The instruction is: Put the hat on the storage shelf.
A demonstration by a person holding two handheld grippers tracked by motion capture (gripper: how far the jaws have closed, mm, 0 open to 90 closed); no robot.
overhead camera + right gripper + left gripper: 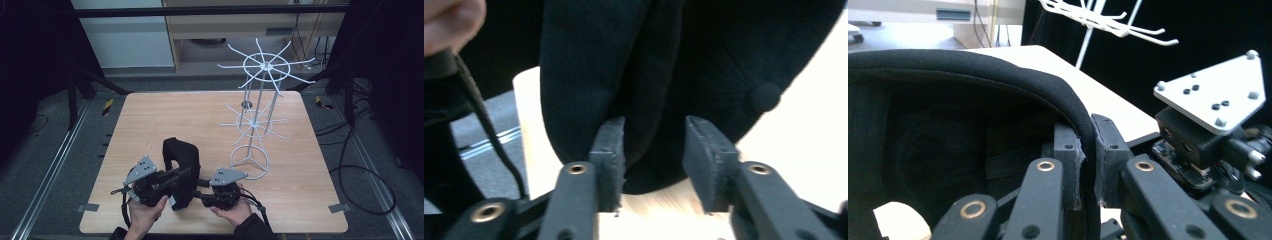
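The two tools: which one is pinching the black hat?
The left tool: its jaws squeeze the hat's rim between them. The right tool has open jaws, with the hat just in front.

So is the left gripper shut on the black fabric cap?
Shut: the left gripper pinches the black fabric cap by its edge between both jaws.

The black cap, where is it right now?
In the high view the black cap sits at the table's near edge, between the left gripper and right gripper, with the white wire rack behind it to the right.
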